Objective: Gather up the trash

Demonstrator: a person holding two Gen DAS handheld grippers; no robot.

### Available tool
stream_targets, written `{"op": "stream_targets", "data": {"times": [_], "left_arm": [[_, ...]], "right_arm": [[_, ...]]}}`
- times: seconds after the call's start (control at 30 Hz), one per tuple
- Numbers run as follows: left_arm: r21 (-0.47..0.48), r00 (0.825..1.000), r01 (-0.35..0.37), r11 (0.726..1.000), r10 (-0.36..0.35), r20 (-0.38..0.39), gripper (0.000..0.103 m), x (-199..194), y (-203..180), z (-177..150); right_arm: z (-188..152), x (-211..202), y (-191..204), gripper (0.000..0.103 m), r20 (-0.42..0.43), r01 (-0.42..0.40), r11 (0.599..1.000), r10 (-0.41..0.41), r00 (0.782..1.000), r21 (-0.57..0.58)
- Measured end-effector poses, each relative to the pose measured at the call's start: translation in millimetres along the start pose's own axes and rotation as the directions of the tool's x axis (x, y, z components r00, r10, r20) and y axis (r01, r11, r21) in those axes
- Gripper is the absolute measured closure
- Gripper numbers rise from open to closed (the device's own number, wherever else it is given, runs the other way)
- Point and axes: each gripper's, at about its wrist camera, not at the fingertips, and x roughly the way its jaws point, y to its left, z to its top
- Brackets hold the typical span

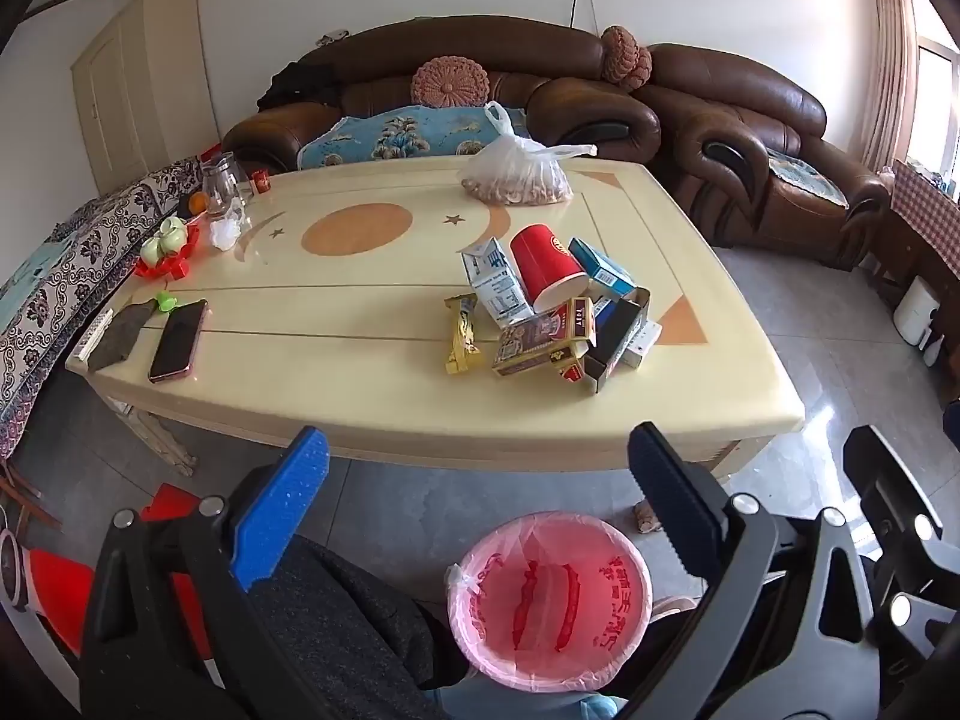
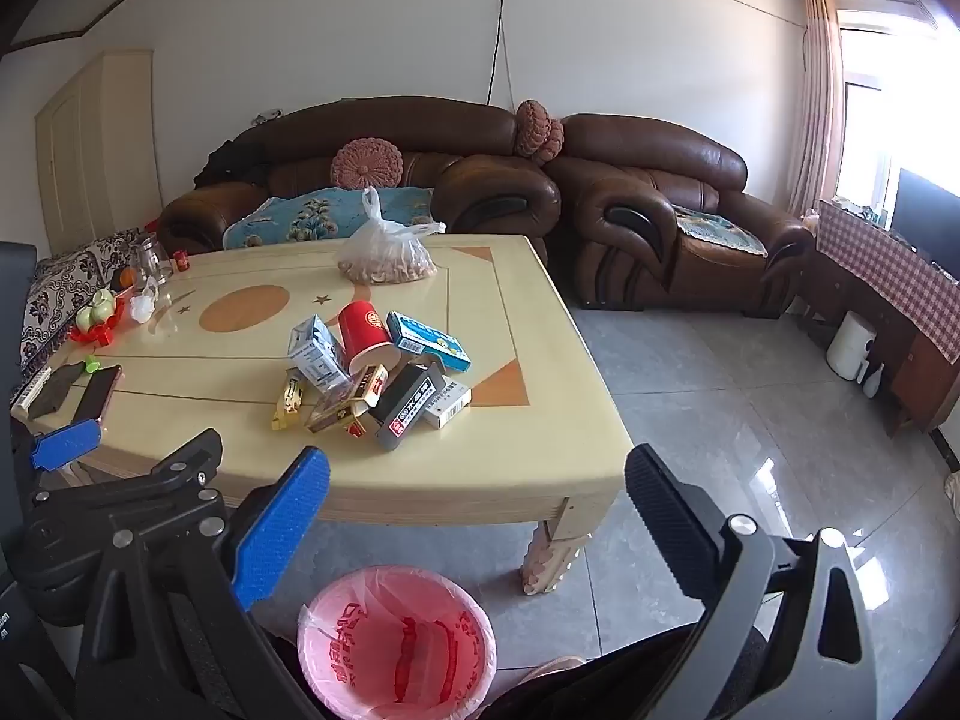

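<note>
1. Left gripper (image 1: 480, 468): jaws spread as wide as they go, nothing between them; angled down toward the floor short of the table (image 1: 360, 408).
2. Right gripper (image 2: 477, 492): likewise fully spread and empty, just to the right of its partner.
3. Trash pile (image 1: 552, 306): heaped on the table ahead of both grippers, slightly right of the left one's centre line, slightly left of the right one's. None yet collected, by the look of the bin.
4. Red paper cup (image 1: 549, 267): on its side atop the pile. Probably light and easily crushed; best taken gently across the body near the rim.
5. Milk carton (image 1: 495, 282): leaning against the cup. Likely empty and light, stiffish; grip across the flat faces.
6. Small cardboard boxes (image 1: 543, 339): overlapping, resting on each other. Light and rigid; pinch across the narrow sides, top one first, lest the heap slide.
7. Yellow wrapper (image 1: 462, 333): flat on the table, left of the boxes. Thin, slick, likely hard to pinch; take a raised edge.
8. Pink-lined bin (image 1: 549, 600): on the floor directly below and between the jaws, mouth open.
</note>
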Motion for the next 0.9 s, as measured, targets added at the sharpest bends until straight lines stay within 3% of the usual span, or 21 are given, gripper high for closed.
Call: {"op": "stream_targets", "data": {"times": [0.9], "left_arm": [[-0.002, 1.000, -0.001, 1.000, 0.001, -0.014, 0.005, -2.4, 4.5, -1.2]], "right_arm": [[1.5, -1.9, 3.6, 0.006, 0.002, -0.004, 1.000, 0.004, 1.000, 0.004]]}}
